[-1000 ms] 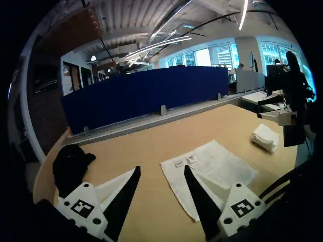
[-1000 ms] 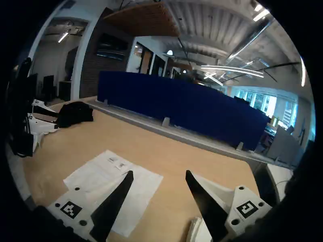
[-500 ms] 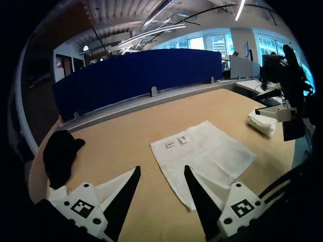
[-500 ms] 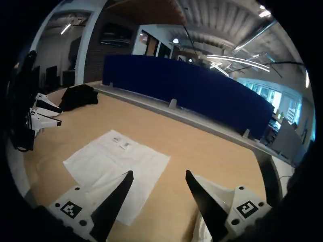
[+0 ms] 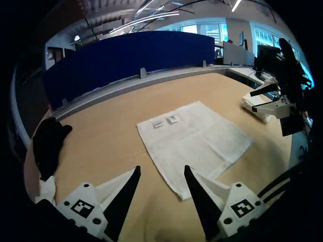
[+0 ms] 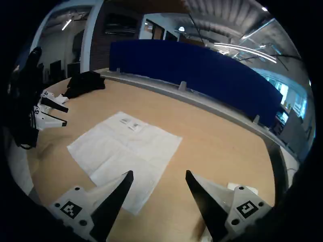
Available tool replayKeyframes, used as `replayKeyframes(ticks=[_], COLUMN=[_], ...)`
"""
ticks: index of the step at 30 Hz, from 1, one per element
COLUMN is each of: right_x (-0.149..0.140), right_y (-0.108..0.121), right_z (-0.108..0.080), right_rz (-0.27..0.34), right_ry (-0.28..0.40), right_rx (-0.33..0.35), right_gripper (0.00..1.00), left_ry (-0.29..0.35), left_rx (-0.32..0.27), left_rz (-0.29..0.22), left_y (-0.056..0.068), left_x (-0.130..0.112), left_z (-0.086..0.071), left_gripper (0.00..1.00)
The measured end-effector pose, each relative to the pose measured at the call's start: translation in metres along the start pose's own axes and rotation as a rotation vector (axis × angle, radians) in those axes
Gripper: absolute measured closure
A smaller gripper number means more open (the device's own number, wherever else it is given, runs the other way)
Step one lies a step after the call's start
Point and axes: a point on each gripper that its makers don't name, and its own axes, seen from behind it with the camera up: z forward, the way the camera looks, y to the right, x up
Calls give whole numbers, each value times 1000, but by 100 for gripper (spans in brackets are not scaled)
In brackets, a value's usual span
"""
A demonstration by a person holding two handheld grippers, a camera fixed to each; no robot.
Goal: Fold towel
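A white towel (image 5: 194, 139) lies spread flat on the wooden table (image 5: 105, 137), two small tags near its far edge. My left gripper (image 5: 162, 167) hangs open above the towel's near corner, nothing between its fingers. In the right gripper view the same towel (image 6: 125, 147) lies ahead and to the left, and my right gripper (image 6: 159, 172) is open over its near edge. Each gripper also shows from across the table, the right gripper (image 5: 258, 99) at the far right and the left gripper (image 6: 60, 115) at the far left, both open and empty.
A folded white towel stack (image 5: 252, 107) sits by the table's right edge. A black cloth (image 5: 46, 145) lies at the left end, also seen as a black cloth (image 6: 84, 82). A blue divider (image 5: 129, 60) on a grey rail runs along the table's back.
Both views have tipped downward toward the table, so the towel shows fuller and higher in each. Both grippers stay open and empty.
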Motion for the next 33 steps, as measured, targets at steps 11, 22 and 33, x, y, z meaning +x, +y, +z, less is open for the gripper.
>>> replayKeyframes(ticks=[11,22,33], right_x=[-40,-80,-101], right_y=[-20,-33,-41], right_z=[5,8,9], right_rz=[-9,-20,-18], right_ry=[-100,-185,-233], right_rx=[62,103,133], right_gripper=[0,1,6], left_ry=[-103,-180,-242], left_rx=[-67,-122,-160], left_rz=[7,21,28], left_y=[16,30,39], left_x=[-33,-60,-79], left_z=[15,28,31], left_gripper=[21,21,21])
